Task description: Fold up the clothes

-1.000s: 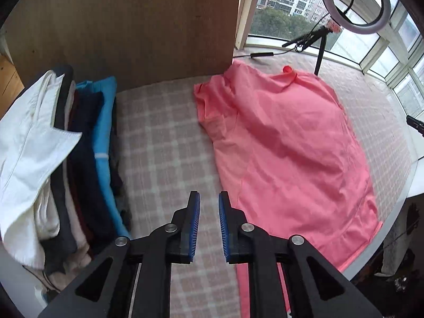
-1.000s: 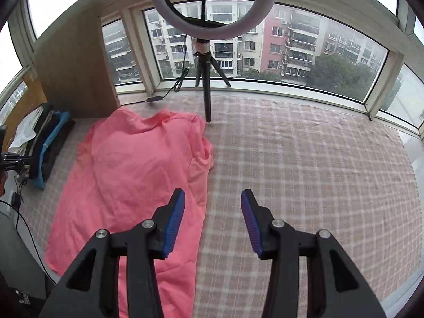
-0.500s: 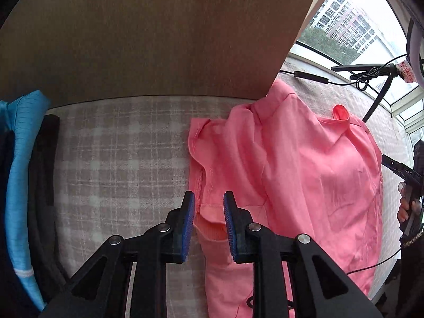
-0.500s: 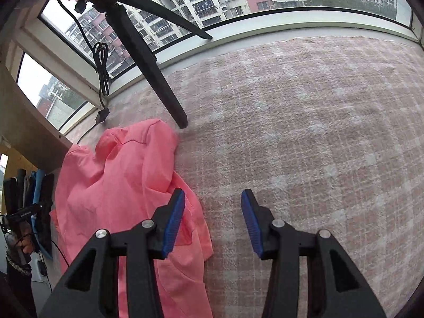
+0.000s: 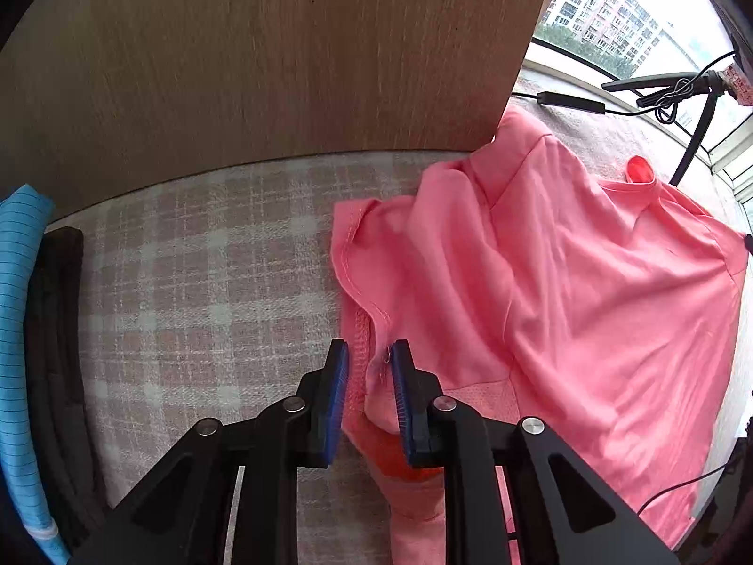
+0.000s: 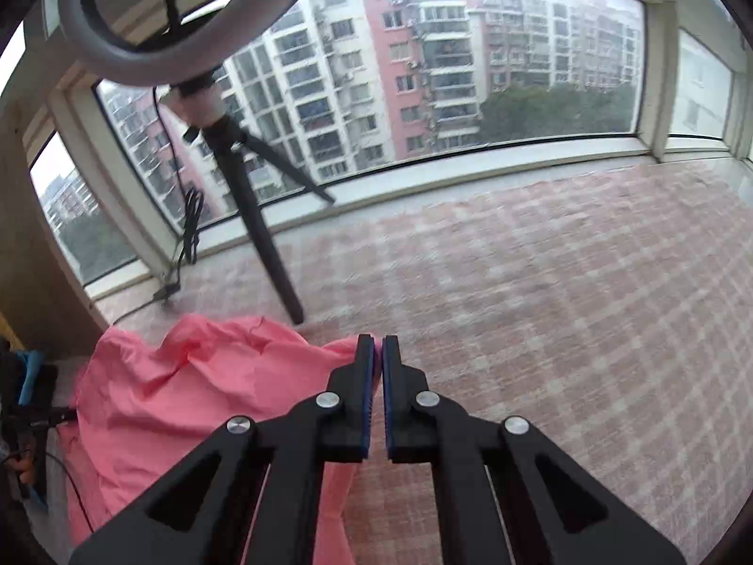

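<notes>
A pink shirt (image 5: 588, 292) lies rumpled on the plaid bed cover (image 5: 197, 282). My left gripper (image 5: 369, 362) points down at the shirt's left sleeve. Its jaws are closing, and the hemmed sleeve fold is bunched between the blue pads (image 5: 336, 391) and fills the gap. In the right wrist view the same pink shirt (image 6: 188, 386) spreads to the left. My right gripper (image 6: 377, 348) is at the shirt's right edge. Its jaws are closing to a thin slit, with a sliver of pink cloth pinched between the tips.
A wooden panel (image 5: 282, 56) stands behind the bed. Folded clothes, blue (image 5: 19, 282) and dark, are stacked at the left. A black tripod (image 6: 263, 235) with a ring light (image 6: 141, 61) and a cable (image 5: 569, 101) stands by the window. Plaid cover (image 6: 564, 306) stretches to the right.
Both grippers came down onto the shirt. The left one went from bare cover to the sleeve. The right jaws went from wide apart to nearly together on the shirt's edge.
</notes>
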A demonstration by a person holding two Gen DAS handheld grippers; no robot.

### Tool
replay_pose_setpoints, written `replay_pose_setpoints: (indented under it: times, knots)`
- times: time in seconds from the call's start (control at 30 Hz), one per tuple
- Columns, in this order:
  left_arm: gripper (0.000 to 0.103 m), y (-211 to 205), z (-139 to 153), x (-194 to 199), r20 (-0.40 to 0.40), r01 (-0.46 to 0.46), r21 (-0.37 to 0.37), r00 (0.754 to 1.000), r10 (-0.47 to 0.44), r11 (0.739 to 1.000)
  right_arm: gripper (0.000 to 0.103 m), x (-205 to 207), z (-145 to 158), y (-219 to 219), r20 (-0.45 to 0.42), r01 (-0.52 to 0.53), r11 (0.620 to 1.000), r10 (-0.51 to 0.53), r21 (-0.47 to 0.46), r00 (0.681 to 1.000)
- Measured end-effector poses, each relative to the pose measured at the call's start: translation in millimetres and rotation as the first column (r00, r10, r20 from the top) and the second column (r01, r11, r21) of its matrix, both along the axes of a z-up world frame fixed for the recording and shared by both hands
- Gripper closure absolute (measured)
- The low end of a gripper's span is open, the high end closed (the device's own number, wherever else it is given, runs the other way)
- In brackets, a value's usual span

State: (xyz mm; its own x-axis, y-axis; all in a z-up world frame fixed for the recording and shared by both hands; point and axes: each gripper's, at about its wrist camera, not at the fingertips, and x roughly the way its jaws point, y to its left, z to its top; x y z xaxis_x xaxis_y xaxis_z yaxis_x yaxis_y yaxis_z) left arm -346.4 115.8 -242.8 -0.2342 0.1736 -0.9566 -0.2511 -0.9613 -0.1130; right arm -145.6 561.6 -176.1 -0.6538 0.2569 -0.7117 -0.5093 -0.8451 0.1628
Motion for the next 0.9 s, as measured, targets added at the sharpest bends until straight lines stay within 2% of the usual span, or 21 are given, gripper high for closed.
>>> replay_pose_setpoints:
  times: [0.03, 0.07, 0.1, 0.2, 0.3, 0.4, 0.5, 0.6, 0.67, 0.7, 0.73, 0.77, 0.8, 0.87, 0.9]
  knots:
    - [0.086, -0.7, -0.4, 1.1, -0.003, 0.000, 0.005, 1.000, 0.000, 1.000, 0.050, 7.1, 5.8, 7.9, -0.015, 0.055, 0.998, -0.055, 0.022, 0.998]
    - [0.086, -1.9, -0.6, 1.5, 0.001, -0.002, 0.012, 1.000, 0.002, 1.000, 0.033, 3.0, 2.1, 14.9, 0.019, 0.038, 0.999, -0.037, -0.008, 0.999]
    - [0.086, -2.7, -0.3, 2.0, 0.005, -0.003, 0.020, 1.000, 0.003, 1.000, 0.029, -1.1, -1.7, 21.9, 0.051, 0.021, 0.999, -0.019, -0.038, 0.999]
    - [0.086, -5.7, 7.6, 5.6, -0.012, -0.004, 0.049, 1.000, 0.005, 0.999, 0.030, -13.5, -15.0, 35.0, 0.089, -0.046, 0.991, 0.057, -0.126, 0.994]
    - [0.086, -7.6, 16.9, 7.5, -0.029, 0.000, 0.077, 1.000, 0.003, 0.997, 0.030, -33.5, -35.2, 29.9, 0.156, -0.115, 0.984, 0.136, -0.134, 0.978]
    - [0.081, -1.2, 17.6, 6.4, -0.031, 0.020, 0.088, 0.999, -0.017, 0.996, 0.035, -44.6, -53.4, 18.4, 0.204, -0.167, 0.977, 0.192, -0.133, 0.960]
    - [0.074, 6.8, 12.5, -2.0, -0.040, 0.012, 0.064, 0.999, -0.010, 0.998, 0.036, -50.7, -66.1, 8.4, 0.235, -0.204, 0.971, 0.228, -0.123, 0.945]
    - [0.068, 11.8, 11.7, -24.4, -0.054, -0.017, 0.066, 0.998, 0.020, 0.998, 0.036, -56.1, -70.9, 3.0, 0.234, -0.231, 0.964, 0.257, -0.134, 0.938]
    - [0.068, 11.5, 9.3, -37.4, -0.056, -0.025, 0.066, 0.998, 0.029, 0.998, 0.036, -59.7, -71.1, -1.8, 0.238, -0.254, 0.959, 0.277, -0.122, 0.931]
    - [0.077, 11.4, 6.6, -41.7, -0.054, -0.022, 0.066, 0.998, 0.026, 0.998, 0.044, -61.3, -71.3, -4.7, 0.243, -0.269, 0.957, 0.289, -0.113, 0.926]
    - [0.092, 13.7, 3.1, -44.1, -0.045, -0.013, 0.068, 0.999, 0.016, 0.998, 0.070, -62.0, -71.9, -7.5, 0.247, -0.284, 0.952, 0.304, -0.111, 0.920]
    - [0.103, 15.6, 1.0, -44.3, -0.037, -0.012, 0.063, 0.999, 0.014, 0.998, 0.085, -62.7, -73.1, -9.6, 0.248, -0.297, 0.947, 0.319, -0.120, 0.915]
    - [0.103, 16.8, 2.8, -42.5, -0.046, -0.015, 0.058, 0.999, 0.018, 0.998, 0.097, -63.3, -74.4, -11.6, 0.250, -0.310, 0.942, 0.334, -0.129, 0.909]
    - [0.103, 10.0, 22.8, -34.1, -0.136, -0.049, 0.043, 0.989, 0.054, 0.998, 0.099, -62.6, -72.2, -14.2, 0.250, -0.320, 0.940, 0.341, -0.121, 0.906]
    - [0.103, 1.4, 36.5, -29.9, -0.198, -0.102, 0.012, 0.975, 0.102, 0.995, 0.099, -60.6, -68.5, -13.4, 0.245, -0.305, 0.948, 0.319, -0.096, 0.915]
